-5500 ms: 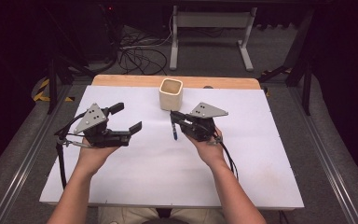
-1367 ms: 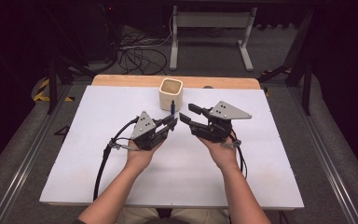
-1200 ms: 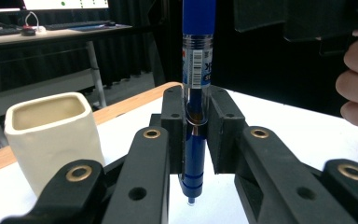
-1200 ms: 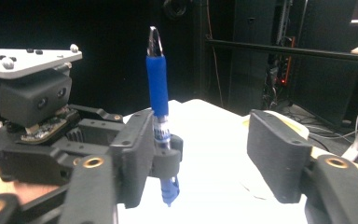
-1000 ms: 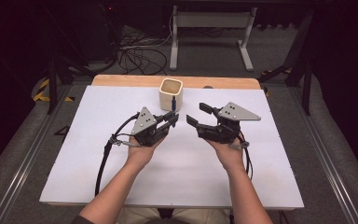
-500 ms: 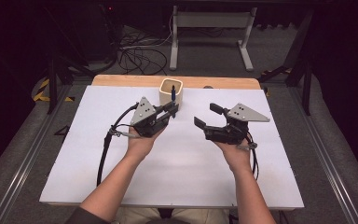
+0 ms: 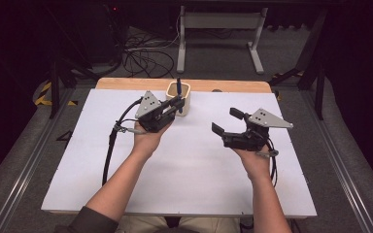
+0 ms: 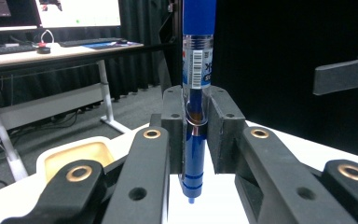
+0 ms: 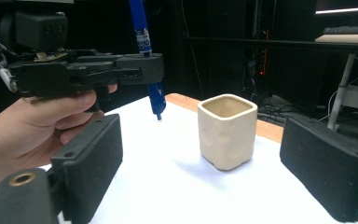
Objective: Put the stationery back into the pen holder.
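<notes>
Beside the cream square ceramic cup at the far edge of the white surface, the left hand-held gripper is pinching a blue plastic pen upright, tip down. The right hand-held gripper is standing well apart, its jaws just having been opening, empty. Next, I'd judge, the pen needs centring over the cup's mouth, then lowering and releasing.

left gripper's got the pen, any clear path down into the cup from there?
Probably yes. The left gripper holds the blue pen upright, tip down, beside the cream cup. The cup mouth is open, and the right gripper stands open, well aside.
</notes>
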Demonstrator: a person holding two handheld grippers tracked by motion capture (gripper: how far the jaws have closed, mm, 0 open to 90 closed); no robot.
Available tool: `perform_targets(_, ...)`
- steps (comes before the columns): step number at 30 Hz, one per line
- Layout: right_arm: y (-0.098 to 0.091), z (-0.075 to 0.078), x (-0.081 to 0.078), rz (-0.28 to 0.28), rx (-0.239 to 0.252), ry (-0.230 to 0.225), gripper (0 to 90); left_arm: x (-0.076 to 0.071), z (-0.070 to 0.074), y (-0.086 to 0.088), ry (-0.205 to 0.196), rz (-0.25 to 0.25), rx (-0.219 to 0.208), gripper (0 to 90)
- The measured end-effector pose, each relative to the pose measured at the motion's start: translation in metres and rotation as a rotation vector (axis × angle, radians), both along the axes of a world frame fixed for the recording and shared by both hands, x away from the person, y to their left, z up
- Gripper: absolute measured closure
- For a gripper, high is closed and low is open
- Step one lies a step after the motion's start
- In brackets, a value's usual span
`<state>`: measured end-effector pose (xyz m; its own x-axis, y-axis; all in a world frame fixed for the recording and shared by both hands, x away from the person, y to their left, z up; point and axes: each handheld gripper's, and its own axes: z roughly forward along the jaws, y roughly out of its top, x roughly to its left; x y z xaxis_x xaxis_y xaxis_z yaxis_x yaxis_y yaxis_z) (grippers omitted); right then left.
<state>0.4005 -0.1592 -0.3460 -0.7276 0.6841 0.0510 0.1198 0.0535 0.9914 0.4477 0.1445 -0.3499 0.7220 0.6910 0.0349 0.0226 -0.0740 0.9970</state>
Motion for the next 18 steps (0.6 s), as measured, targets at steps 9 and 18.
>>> perform_targets(9,-0.008,0.001,0.000,-0.005,0.001,0.001,9.7,0.017,0.008,-0.001,-0.001,0.018,0.009,79.1)
perform_targets(18,-0.018,0.003,-0.001,-0.013,0.016,-0.005,7.4,0.037,0.011,-0.006,-0.008,0.047,0.018,79.1)
